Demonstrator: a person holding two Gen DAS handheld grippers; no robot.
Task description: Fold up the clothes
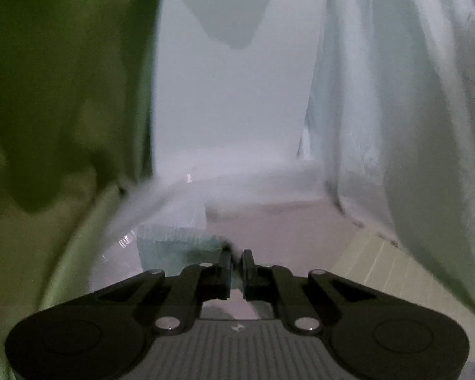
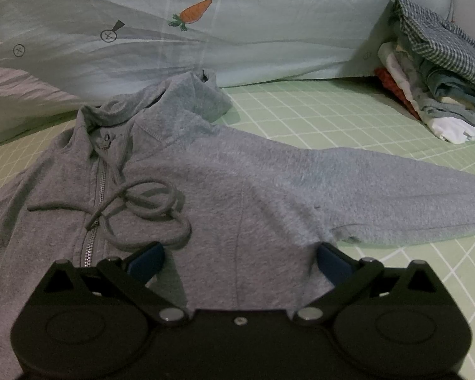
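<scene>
- My right tongs (image 2: 240, 248) stand wide apart, low over the chest of a grey zip hoodie (image 2: 224, 171), one finger near the zipper (image 2: 95, 202), the other just by the underarm where the sleeve (image 2: 380, 196) branches off.
- My left tongs (image 1: 236, 261) are pinched narrow on a bit of pale blue-green cloth (image 1: 177, 247); the view is blurred, and I cannot tell what garment it belongs to.
- The hoodie lies front-up on the green checked bed sheet (image 2: 332, 120), zipped, hood bunched at the far end toward the carrot-print bedding (image 2: 237, 31), one sleeve stretched out to my right, drawstring (image 2: 142, 205) looped loose on the chest.
- A stack of folded clothes (image 2: 433, 72) sits well apart at the far right.
- I judge the knit soft, light and limp: it will sag and drag rather than hold a crease, so it wants gripping at seams or edges, such as the cuff, shoulder or hem, not mid-panel.
- The drawstring could snag.
</scene>
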